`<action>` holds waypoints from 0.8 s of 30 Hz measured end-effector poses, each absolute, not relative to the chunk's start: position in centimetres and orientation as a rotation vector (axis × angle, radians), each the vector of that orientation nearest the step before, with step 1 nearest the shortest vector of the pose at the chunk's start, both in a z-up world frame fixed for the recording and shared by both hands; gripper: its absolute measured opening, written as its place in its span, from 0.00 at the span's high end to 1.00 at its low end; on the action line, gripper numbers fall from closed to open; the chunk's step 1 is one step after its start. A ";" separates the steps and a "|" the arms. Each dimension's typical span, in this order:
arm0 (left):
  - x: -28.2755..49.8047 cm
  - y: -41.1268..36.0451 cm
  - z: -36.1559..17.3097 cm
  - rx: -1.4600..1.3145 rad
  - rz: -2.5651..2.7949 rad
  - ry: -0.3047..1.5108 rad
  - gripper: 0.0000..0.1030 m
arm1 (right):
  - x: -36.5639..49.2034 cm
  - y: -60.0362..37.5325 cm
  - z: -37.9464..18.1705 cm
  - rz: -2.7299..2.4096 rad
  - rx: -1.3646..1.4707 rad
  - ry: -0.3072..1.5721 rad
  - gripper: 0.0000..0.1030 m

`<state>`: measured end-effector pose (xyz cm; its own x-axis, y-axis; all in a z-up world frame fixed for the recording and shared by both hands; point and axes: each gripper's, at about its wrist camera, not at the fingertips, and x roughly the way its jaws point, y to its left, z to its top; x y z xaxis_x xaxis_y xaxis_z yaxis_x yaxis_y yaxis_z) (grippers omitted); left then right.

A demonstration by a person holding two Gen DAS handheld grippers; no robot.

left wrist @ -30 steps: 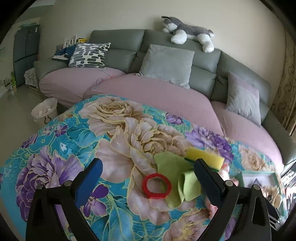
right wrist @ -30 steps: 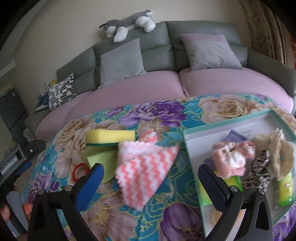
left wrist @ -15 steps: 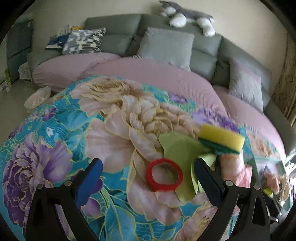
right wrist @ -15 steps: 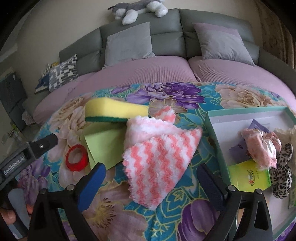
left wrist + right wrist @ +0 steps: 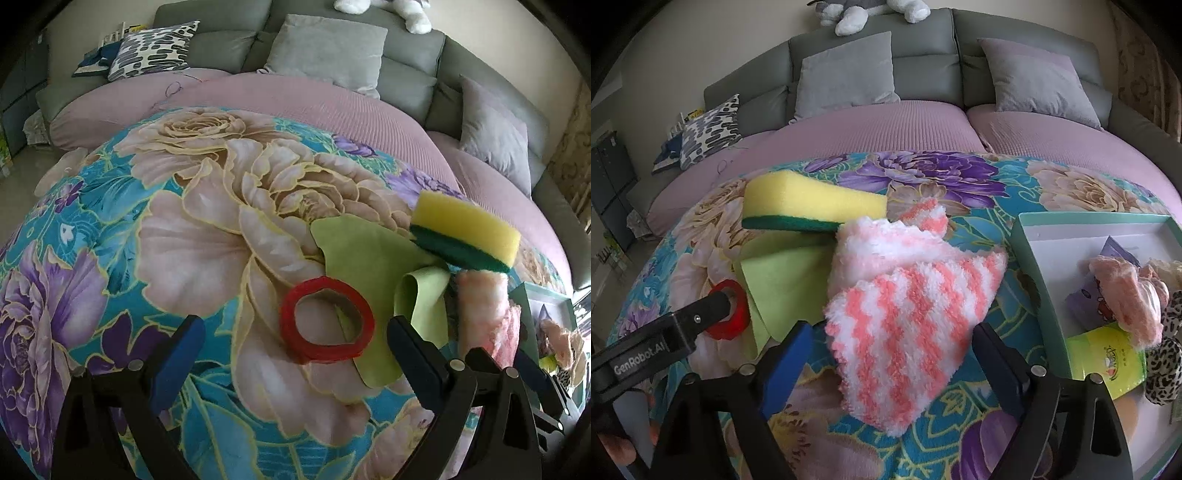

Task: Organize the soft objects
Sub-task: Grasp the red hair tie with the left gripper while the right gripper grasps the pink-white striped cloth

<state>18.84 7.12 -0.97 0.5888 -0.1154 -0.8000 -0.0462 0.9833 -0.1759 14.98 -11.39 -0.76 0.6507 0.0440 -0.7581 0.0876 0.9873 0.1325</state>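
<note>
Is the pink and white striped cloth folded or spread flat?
Folded. The pink and white cloth lies doubled over, its upper fluffy layer overlapping the striped lower layer, corners offset.

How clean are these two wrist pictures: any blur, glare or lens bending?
Left wrist view: strong fisheye bulge in the floral cloth, dark corners, sponge sharp, no glare. Right wrist view: same curving along the sofa, striped cloth crisp, light soft and even, tray slightly bright.
</note>
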 end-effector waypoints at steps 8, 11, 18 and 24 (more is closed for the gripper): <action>19.2 6.8 -1.7 -0.142 -0.015 0.970 0.04 | 15.4 -11.3 -1.4 -0.027 0.162 0.884 0.21; 19.3 6.4 -1.9 -0.113 -0.015 0.976 0.04 | 15.5 -11.3 -1.6 -0.030 0.163 0.891 0.21; 19.4 5.9 -2.0 -0.090 -0.027 0.978 0.12 | 15.5 -11.3 -1.7 -0.027 0.161 0.894 0.30; 19.4 5.4 -1.7 -0.100 -0.082 0.980 0.32 | 15.4 -11.3 -1.6 -0.025 0.163 0.888 0.47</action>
<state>19.39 5.43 -1.73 0.5546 -0.1144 -0.8243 0.0237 0.9923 -0.1217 15.43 -11.35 -1.59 0.6315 0.0458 -0.7741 0.0894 0.9873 0.1314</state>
